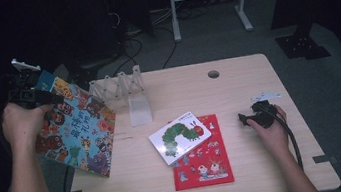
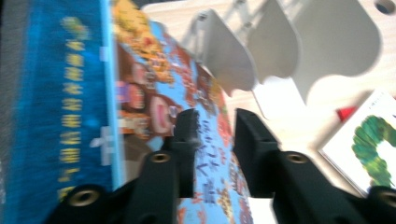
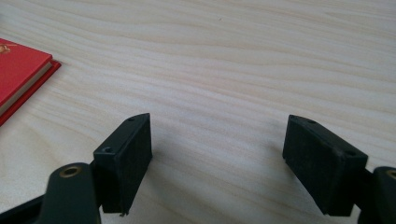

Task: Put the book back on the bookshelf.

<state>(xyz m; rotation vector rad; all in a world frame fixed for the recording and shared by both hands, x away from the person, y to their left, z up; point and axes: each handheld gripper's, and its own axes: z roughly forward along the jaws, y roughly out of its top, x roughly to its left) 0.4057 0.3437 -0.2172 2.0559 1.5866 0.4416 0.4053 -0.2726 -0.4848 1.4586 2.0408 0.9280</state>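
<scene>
The left gripper [image 1: 32, 95] hides the top corner of the blue picture book [image 1: 80, 131], which it clamps and holds tilted over the table's [image 1: 237, 81] left edge. Its cover shows many colourful cartoon animals. The right gripper [image 1: 254, 114] rests wide open on the table.

- Large blue picture book crowded with cartoon monster faces [image 1: 76, 129]: big yellow East Asian characters on the cover, too small to read.
- Its blue spine [image 2: 70, 107]: more yellow characters, blurred.
- White caterpillar picture book [image 1: 180, 137]: a tiny, illegible title line.
</scene>
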